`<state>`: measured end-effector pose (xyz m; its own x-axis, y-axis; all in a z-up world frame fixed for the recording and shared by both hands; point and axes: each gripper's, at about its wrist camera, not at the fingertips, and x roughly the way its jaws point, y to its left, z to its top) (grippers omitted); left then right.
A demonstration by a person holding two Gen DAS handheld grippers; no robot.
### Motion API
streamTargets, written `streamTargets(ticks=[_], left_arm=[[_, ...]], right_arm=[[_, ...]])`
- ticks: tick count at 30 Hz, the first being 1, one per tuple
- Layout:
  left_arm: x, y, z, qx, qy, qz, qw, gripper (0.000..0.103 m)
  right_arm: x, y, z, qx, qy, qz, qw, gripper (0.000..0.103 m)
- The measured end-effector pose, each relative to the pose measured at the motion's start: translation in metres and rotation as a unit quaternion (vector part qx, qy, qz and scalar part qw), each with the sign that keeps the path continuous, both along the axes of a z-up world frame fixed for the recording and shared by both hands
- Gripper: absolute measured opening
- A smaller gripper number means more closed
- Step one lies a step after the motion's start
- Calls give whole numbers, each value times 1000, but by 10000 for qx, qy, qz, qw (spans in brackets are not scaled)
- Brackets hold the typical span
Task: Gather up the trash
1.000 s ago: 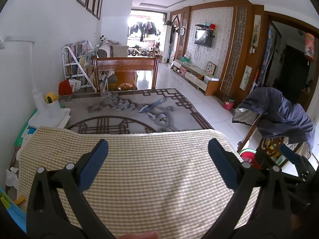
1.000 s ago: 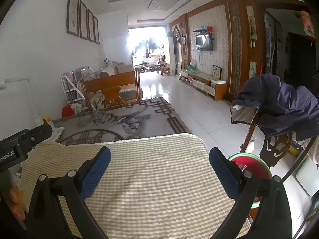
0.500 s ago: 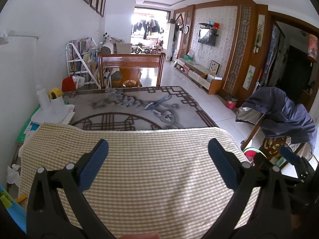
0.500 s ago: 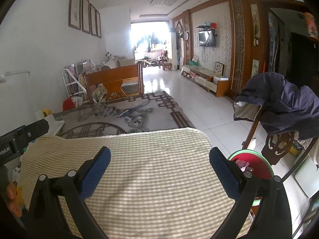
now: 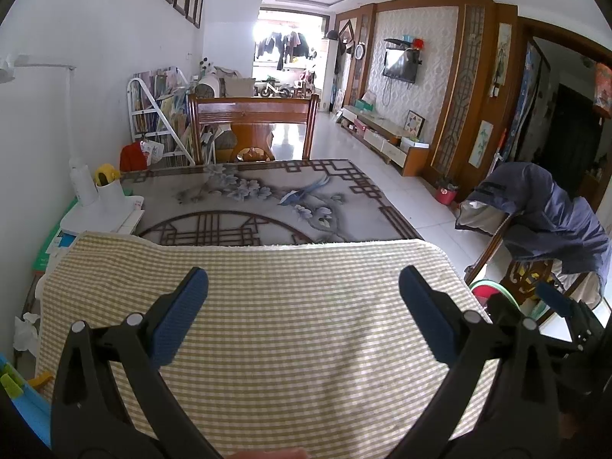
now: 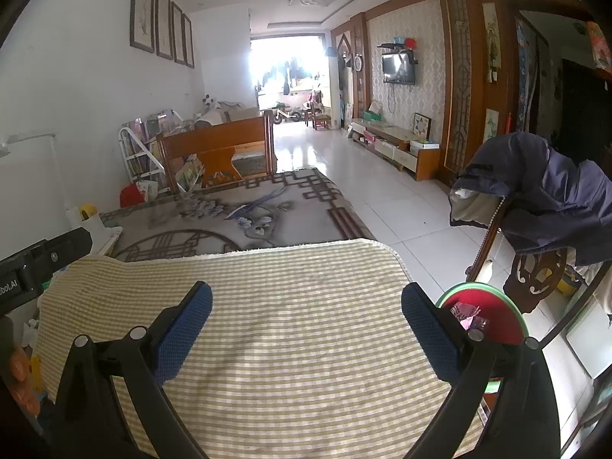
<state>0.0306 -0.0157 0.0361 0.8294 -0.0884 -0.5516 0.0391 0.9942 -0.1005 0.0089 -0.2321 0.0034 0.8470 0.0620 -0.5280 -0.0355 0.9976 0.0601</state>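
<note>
Both wrist views look forward, sharing the checked cloth (image 5: pixel 298 325).

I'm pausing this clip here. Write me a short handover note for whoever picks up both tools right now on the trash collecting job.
Left tool: open, empty, held over the checked cloth.
Right tool: open, empty, over the same cloth.
Trash bin: red with a green rim, on the floor off the cloth's right edge, beside the chair draped with a dark jacket. It already holds some pink and white wrappers.
Cloth: no trash visible on it in either view.
Possible leftover: crumpled white paper off the cloth's left edge; whether it is trash is unclear.
Left to do: check that left side, then drop anything found into the bin.
</note>
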Motion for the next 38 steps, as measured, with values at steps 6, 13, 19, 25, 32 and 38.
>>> streamTargets(ticks=[6, 13, 19, 25, 32, 38], left_arm=[[1, -1, -1, 30, 16, -2, 10000, 98], [3, 2, -6, 43, 69, -26, 10000, 98], [3, 2, -9, 74, 112, -60, 9999, 98], [4, 0, -12, 62, 189, -112, 9997, 98], [5, 0, -16, -54, 283, -123, 9995, 98], [9, 10, -35, 52, 727, 164, 9972, 98]], right_arm=[[0, -3, -2, 14, 28, -14, 10000, 96], [-1, -6, -5, 28, 70, -23, 10000, 96], [0, -9, -9, 42, 134, -9, 9999, 96], [1, -10, -13, 47, 220, -3, 9997, 96], [17, -12, -46, 43, 711, 115, 9974, 96], [64, -16, -108, -169, 1316, 46, 9911, 96]])
